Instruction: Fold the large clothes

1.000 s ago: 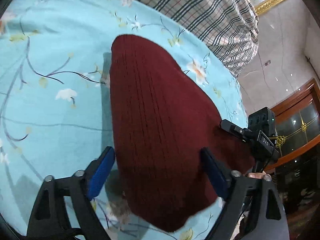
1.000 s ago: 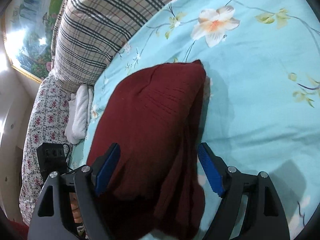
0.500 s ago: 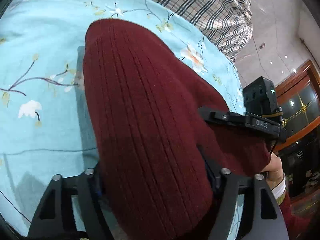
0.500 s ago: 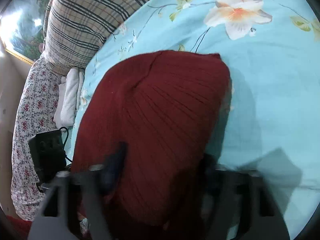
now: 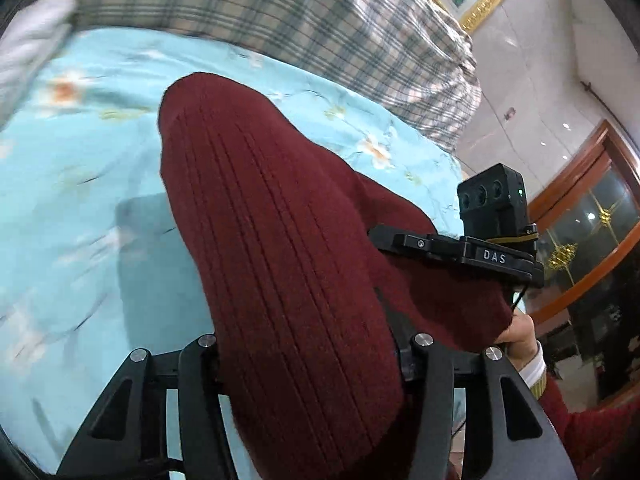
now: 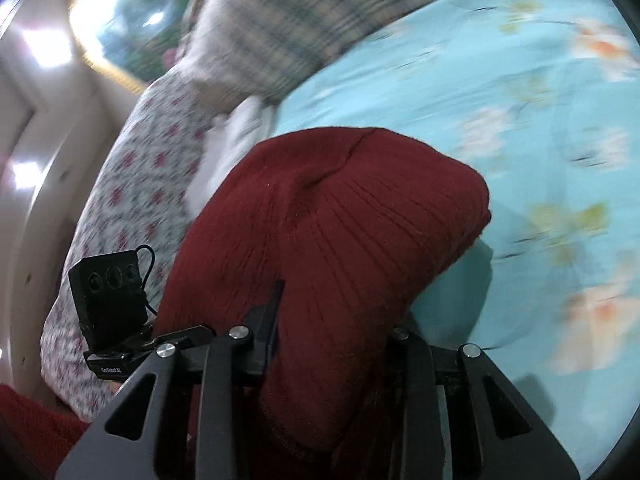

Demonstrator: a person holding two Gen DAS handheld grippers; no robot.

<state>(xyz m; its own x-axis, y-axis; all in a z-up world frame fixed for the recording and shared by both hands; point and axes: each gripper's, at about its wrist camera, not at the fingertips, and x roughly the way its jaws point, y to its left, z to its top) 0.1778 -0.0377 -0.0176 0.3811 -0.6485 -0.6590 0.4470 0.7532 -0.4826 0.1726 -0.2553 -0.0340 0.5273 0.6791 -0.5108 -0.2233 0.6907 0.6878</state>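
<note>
Maroon sweater apparently clenched in both hand-held grippers, fingertips buried, over floral sheet.

Your left wrist view looks forward along its hand-held gripper, very close over the dark red ribbed knitted garment. Your right wrist view does likewise. Both share the garment, turquoise floral bedsheet and plaid pillow.

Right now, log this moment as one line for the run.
stage: lifting folded garment | left gripper: shut on maroon sweater | right gripper: shut on maroon sweater | surface: floral bedsheet
</note>
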